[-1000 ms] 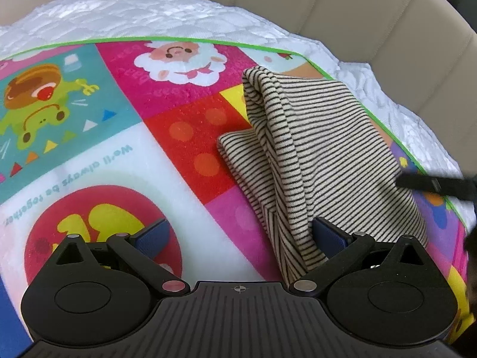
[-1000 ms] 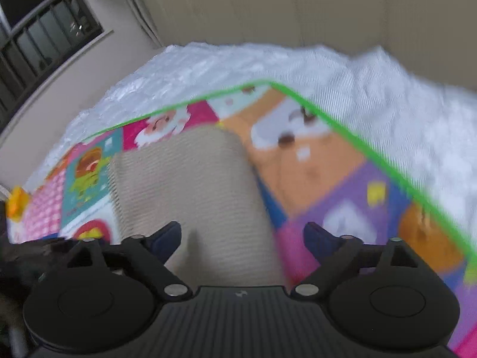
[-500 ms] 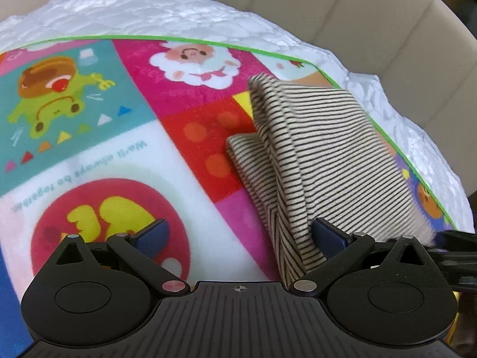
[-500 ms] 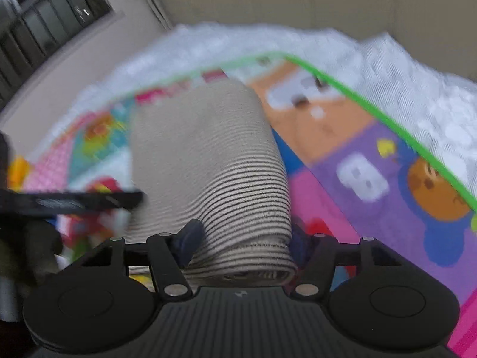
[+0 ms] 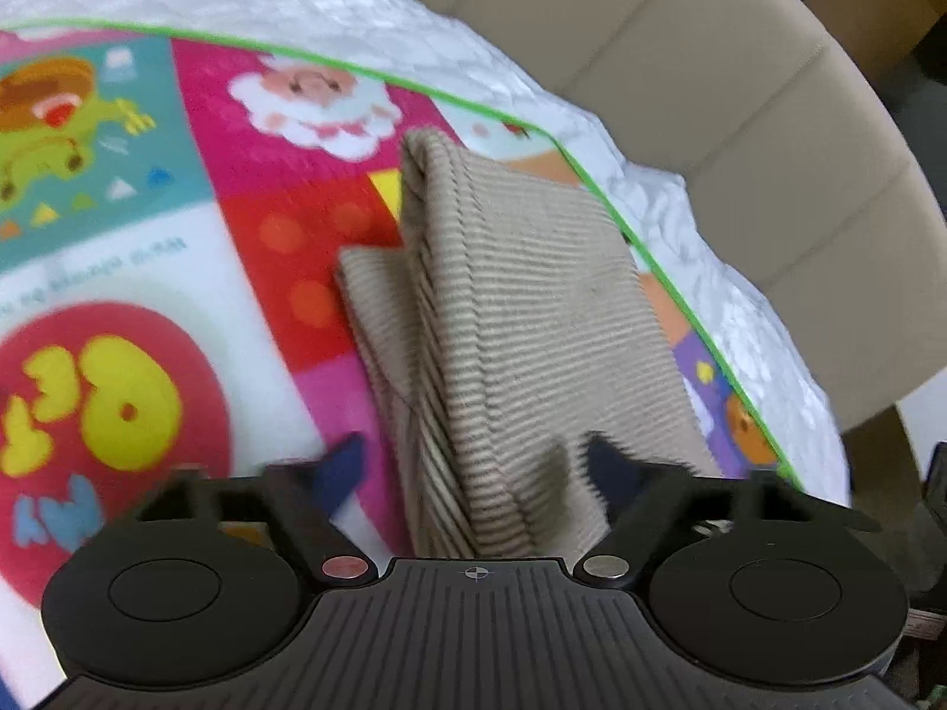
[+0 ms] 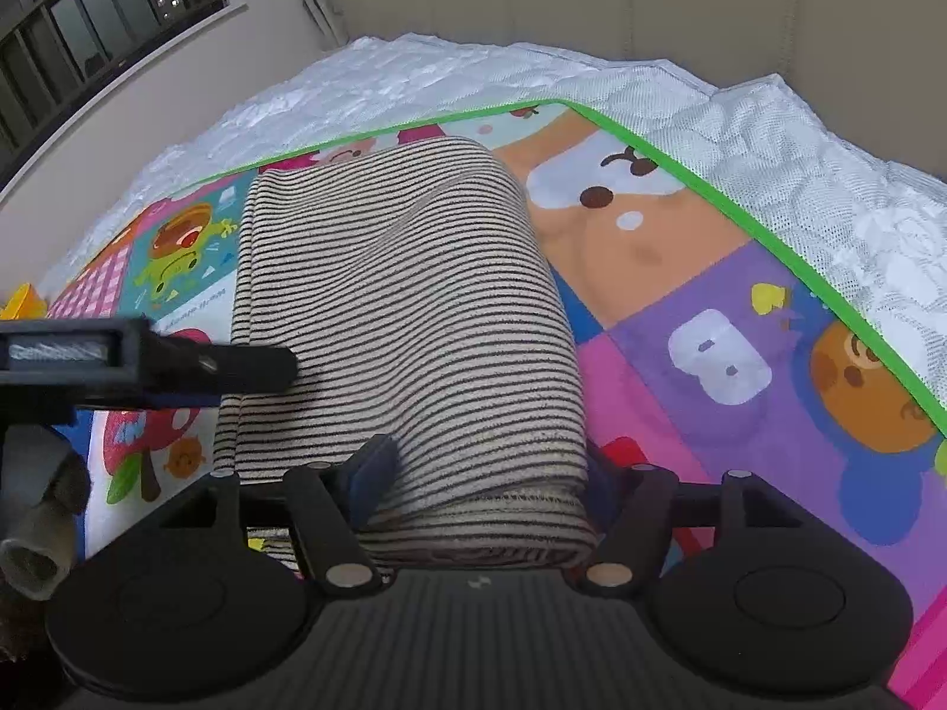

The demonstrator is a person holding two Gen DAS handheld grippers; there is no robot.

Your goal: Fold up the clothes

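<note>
The left gripper [image 5: 473, 464] has its jaws closing, with the near edge of the folded striped garment [image 5: 521, 319] between them; its right finger presses into the cloth while the left finger stands off it over the play mat [image 5: 177, 272], so the pads do not yet pinch it. The right gripper [image 6: 482, 476] straddles the thick near end of the same garment [image 6: 402, 296], one finger lying on top of the cloth and the other at its right side, and its jaws are easing apart. From the right wrist view, one finger [image 6: 237, 364] of the left gripper reaches across onto the garment's left edge. The garment lies folded in a long bundle near the mat's green-bordered far right corner. The mat sits on a white quilted cover [image 6: 769, 136], with beige padded panels [image 5: 710, 89] behind
</note>
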